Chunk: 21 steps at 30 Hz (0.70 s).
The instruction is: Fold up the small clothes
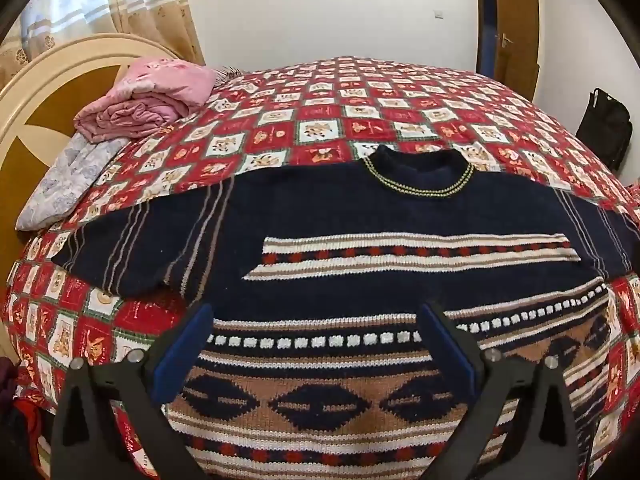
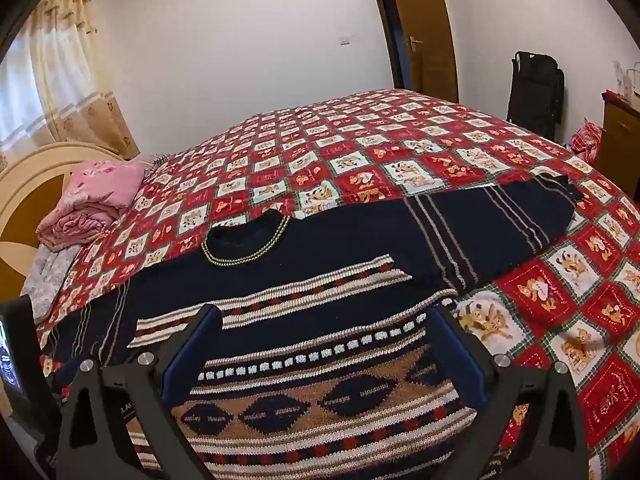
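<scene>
Left tool point(image 1: 316, 312) first: its two blue-padded fingers point(image 1: 188, 344) are spread wide with nothing between them, hovering over the lower body of the navy knitted sweater with tan, white and red patterned bands point(image 1: 320, 216). Directly below its tips sits the row of white squares, and nearer the camera the tan band with navy diamonds. Ahead of the tool the sweater lies flat, front up, with the yellow-trimmed round collar point(image 1: 418, 178) at the far end. One striped sleeve point(image 1: 132, 240) stretches out to the tool's left, the other runs off to its right edge.

Over to the right tool point(image 2: 326, 314): jaws likewise wide apart, holding nothing, poised above the same patterned hem area of the sweater point(image 2: 320, 248). The collar point(image 2: 248, 244) lies ahead and to its left; the striped sleeve point(image 2: 492, 224) reaches out ahead and to its right, fully extended.

Everything rests on a bed with a red, white and green checked cover printed with bears point(image 1: 320, 108). Far ahead-left of both tools sits a bundled pink quilt point(image 1: 148, 96) by the cream headboard point(image 1: 48, 92). Beyond the bed, a brown wooden door point(image 2: 424, 28) and a black bag point(image 2: 534, 92) stand against the white wall.
</scene>
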Available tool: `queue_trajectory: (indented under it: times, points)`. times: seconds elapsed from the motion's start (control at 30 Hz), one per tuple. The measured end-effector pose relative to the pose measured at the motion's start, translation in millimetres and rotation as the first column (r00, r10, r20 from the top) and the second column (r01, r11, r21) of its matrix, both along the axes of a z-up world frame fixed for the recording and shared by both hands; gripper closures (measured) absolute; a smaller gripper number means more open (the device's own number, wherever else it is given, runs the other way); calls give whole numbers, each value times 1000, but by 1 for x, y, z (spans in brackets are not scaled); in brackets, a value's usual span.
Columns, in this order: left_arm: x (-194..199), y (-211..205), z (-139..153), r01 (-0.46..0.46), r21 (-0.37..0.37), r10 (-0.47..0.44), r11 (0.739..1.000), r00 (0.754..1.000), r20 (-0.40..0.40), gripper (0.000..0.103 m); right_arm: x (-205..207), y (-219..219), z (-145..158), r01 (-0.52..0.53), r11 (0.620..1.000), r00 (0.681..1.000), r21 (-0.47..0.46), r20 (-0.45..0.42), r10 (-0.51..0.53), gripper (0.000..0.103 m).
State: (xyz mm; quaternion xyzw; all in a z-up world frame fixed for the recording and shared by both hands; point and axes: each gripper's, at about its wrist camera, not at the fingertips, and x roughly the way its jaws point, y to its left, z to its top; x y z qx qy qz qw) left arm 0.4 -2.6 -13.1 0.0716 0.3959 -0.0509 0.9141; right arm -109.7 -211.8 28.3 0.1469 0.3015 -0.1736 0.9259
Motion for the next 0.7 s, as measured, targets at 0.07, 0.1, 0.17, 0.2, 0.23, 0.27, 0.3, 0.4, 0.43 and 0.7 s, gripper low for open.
queue_trajectory:
  times: [0.07, 0.1, 0.17, 0.2, 0.23, 0.27, 0.3, 0.4, 0.43, 0.7]
  points:
    - [0, 0, -1, -1, -4, 1, 1000, 1000, 0, 0, -2, 2, 0, 0, 1000, 1000, -6, -1, -1, 1]
    - [0, 0, -1, -1, -6, 1, 1000, 1000, -1, 0, 1, 1, -4, 6, 1000, 1000, -8, -2, -6, 1]
    - [0, -1, -2, 2, -8, -2, 1000, 1000, -2, 0, 2, 1, -4, 7, 1000, 1000, -8, -5, -7, 1]
    - [0, -2, -3, 2, -6, -3, 1000, 1000, -2, 0, 2, 1, -4, 6, 1000, 1000, -7, -5, -6, 1]
    - [-1, 0, -2, 6, -5, -6, 1000, 1000, -2, 0, 2, 2, -4, 3, 1000, 1000, 26, 3, -3, 1]
    - [-2, -2, -3, 2, -1, -2, 1000, 1000, -1, 0, 2, 1, -5, 2, 1000, 1000, 26, 0, -2, 1]
    - [-1, -1, -2, 2, -3, -2, 1000, 1000, -3, 0, 3, 2, -5, 2, 1000, 1000, 27, -3, -2, 1]
    - [-1, -1, -3, 2, -7, -2, 1000, 1000, -9, 0, 3, 3, -6, 1, 1000, 1000, 29, -10, -1, 1]
    - [0, 0, -3, 0, -8, 0, 1000, 1000, -11, 0, 3, 3, -6, 1, 1000, 1000, 30, -10, -1, 1]
    - [0, 1, -3, 1, -10, -1, 1000, 1000, -13, 0, 4, 3, -7, 2, 1000, 1000, 31, -12, -2, 1]
